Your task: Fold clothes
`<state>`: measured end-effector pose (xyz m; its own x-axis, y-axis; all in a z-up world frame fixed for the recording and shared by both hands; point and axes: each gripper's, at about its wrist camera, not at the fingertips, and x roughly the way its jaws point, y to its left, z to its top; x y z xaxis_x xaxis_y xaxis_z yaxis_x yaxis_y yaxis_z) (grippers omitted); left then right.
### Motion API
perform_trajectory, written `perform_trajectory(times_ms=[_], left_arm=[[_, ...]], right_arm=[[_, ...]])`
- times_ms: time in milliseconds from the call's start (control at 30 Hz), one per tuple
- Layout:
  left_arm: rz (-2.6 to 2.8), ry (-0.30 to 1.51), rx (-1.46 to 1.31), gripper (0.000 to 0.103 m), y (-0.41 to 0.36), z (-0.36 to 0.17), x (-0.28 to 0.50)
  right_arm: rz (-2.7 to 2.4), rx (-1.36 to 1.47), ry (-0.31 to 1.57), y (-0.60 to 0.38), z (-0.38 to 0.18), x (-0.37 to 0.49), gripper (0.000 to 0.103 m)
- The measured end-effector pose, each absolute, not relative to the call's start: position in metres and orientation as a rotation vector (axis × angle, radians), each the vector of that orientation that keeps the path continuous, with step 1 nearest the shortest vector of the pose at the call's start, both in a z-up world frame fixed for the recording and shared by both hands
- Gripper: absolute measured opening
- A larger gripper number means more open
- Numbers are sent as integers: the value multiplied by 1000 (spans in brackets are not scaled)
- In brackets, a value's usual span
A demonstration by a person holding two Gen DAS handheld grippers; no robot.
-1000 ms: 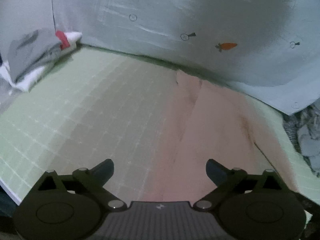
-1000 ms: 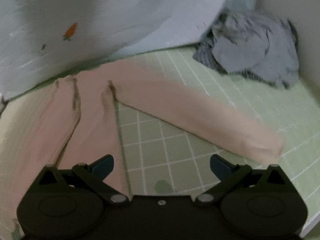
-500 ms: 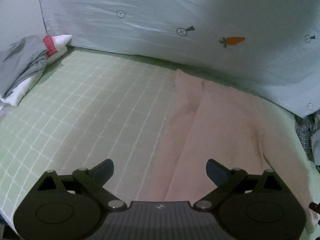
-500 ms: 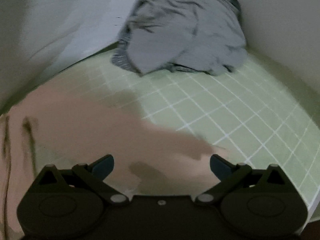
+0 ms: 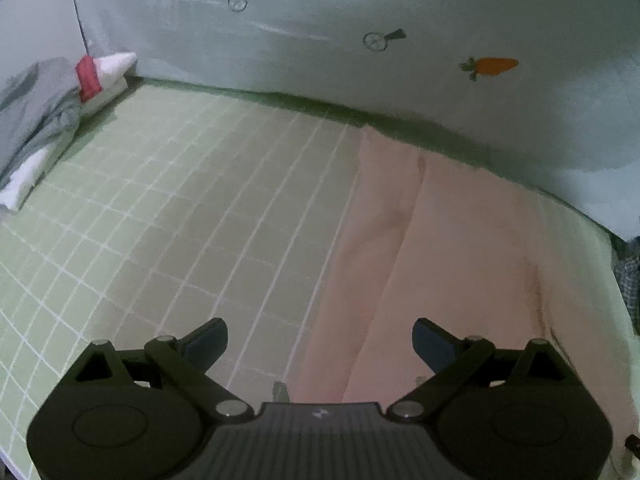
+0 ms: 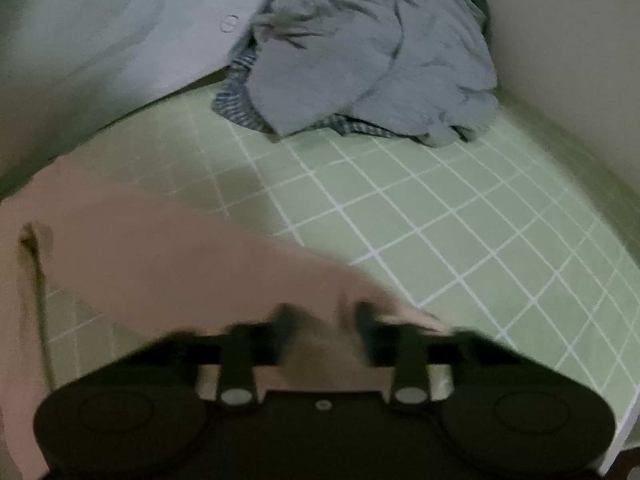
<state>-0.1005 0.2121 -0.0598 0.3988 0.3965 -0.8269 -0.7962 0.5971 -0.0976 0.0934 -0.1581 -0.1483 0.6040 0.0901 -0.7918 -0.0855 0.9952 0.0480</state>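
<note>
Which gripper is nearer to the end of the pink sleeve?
Right. The right gripper sits over the pink sleeve at its end, fingers narrowed around it. The left gripper hovers open over the garment's opposite edge.

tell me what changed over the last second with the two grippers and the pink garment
The right gripper moved in over the end of the pink garment and its jaws went from wide open to nearly shut around the cloth; blur hides whether it grips yet. The left gripper stayed wide open above the garment's left edge, shifting only slightly. The gray clothes pile and the green grid mat look unchanged.
</note>
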Motion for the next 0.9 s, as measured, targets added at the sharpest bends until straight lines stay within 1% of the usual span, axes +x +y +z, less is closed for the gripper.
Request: perform_trajectory(times_ms=[100,233,467,667,900], left_arm=[[804,868,-563,98,218,-62,-112],[800,859,-566,98,229,-60,-135],[796,886,-549,98,262,-58,-184],[806,907,-527,98,303,-61,-233],[836,910,-516,98,345,-62,-270]], right_arm=[[133,7,910,-152,-140,83,5],[185,-11,840,-132,-113,60,5],[303,33,761,-67,-72,14,5],[476,43,741,19,-65,-37,5],[539,-23,745,64,-68,-67,6]])
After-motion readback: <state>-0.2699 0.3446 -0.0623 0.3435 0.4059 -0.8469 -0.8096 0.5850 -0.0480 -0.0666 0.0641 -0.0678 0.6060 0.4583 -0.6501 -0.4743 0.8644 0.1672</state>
